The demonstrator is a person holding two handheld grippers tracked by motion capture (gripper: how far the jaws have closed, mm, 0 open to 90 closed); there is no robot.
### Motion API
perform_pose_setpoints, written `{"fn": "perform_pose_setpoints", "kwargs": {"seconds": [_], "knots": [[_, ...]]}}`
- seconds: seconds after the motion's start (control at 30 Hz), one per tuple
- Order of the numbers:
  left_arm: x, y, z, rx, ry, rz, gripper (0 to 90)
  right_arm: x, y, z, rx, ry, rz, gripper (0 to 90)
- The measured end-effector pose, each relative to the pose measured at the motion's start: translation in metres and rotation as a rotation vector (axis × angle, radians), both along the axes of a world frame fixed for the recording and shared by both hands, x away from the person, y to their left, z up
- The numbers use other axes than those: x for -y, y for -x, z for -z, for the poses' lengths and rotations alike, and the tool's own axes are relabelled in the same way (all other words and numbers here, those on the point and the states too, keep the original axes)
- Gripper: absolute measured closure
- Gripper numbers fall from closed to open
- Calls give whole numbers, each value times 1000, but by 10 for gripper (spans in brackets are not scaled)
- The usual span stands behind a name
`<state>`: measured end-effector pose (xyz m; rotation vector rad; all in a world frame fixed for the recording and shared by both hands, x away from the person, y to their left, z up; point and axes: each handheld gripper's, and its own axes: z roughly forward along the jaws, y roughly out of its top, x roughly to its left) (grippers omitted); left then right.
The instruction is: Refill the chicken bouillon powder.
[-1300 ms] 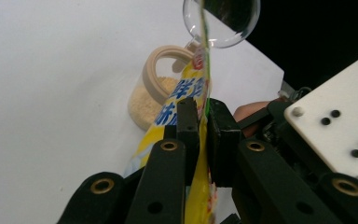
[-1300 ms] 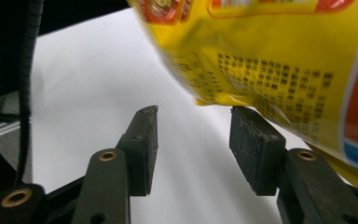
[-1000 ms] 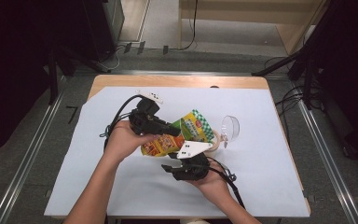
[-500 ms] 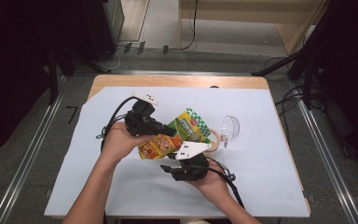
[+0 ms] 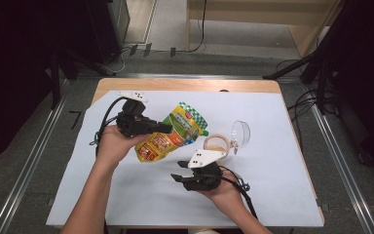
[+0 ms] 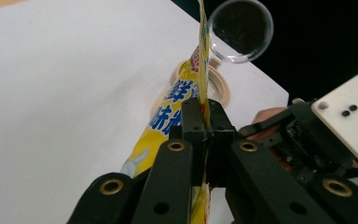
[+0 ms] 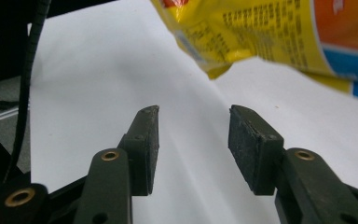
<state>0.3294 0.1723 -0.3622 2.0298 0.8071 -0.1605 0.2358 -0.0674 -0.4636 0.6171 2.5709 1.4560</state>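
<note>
A yellow, orange and green snack pouch (image 5: 174, 135) hangs above the white sheet, with my left gripper (image 5: 168, 129) shut on its edge. In the left gripper view the two pads (image 6: 193, 122) pinch the thin pouch (image 6: 165, 122) edge-on. Nearer the front edge, my right gripper (image 5: 177, 177) stands open and points left, just below the pouch. Its jaws (image 7: 193, 135) hold nothing, and the pouch's lower corner (image 7: 261, 35) hangs above and beyond them. A short glass jar with a beige rim (image 5: 217, 143) sits to the right of the pouch.
A clear round lid (image 5: 242, 132) lies beside the jar, also visible as the lid (image 6: 240, 30) in the left gripper view. White paper (image 5: 282, 165) covers the wooden table (image 5: 175, 85). Cables trail from both grippers. Dark stands and floor surround the table.
My left gripper has carried the pouch a little to the left, away from the jar. The right gripper has stayed where it was, still open.
</note>
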Motion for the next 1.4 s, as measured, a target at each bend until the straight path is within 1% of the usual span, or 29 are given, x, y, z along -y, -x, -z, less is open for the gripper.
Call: {"fn": "perform_pose_setpoints", "kwargs": {"seconds": [0.07, 0.2, 0.33, 0.37, 0.43, 0.57, 0.63, 0.7, 0.73, 0.8, 0.87, 0.97, 1.13, 1.2, 1.3, 1.4], "knots": [[-2, -3, 2, 10, 8, -25, 897, 3, 1, 0, -3, 9, 9, 543], [-8, -10, 6, 27, 13, -72, 897, 12, 2, 0, -4, 12, 32, 541], [-14, -18, 12, 17, 32, -102, 897, 19, 6, 0, -17, 5, 46, 540], [-15, -20, 13, 14, 31, -115, 896, 21, 6, 1, -14, 2, 48, 540], [-15, -25, 17, 26, 29, -136, 896, 24, 8, 2, -36, -8, 58, 539], [-16, -32, 23, 47, 23, -171, 896, 27, 9, 4, -47, -10, 66, 538], [-17, -35, 28, 40, 18, -183, 896, 29, 9, 5, -53, -11, 66, 538], [-18, -37, 32, 33, -4, -187, 896, 29, 9, 6, -55, -10, 70, 538], [-18, -37, 33, 31, -18, -194, 896, 29, 8, 6, -56, -11, 70, 538], [-20, -37, 37, 21, -20, -200, 895, 29, 8, 6, -57, -15, 72, 538], [-22, -36, 39, 15, 4, -198, 895, 29, 7, 7, -60, -14, 70, 538], [-24, -34, 39, 26, 1, -198, 894, 29, 7, 8, -62, -12, 68, 538], [-27, -30, 40, 18, 7, -193, 892, 28, 8, 8, -63, -12, 68, 538], [-29, -27, 39, 26, 0, -197, 891, 28, 8, 8, -65, -12, 67, 537], [-34, -23, 39, 28, -3, -205, 888, 29, 7, 8, -64, -13, 65, 537], [-42, -18, 38, 25, 6, -221, 882, 29, 7, 8, -62, -11, 64, 538]]}}
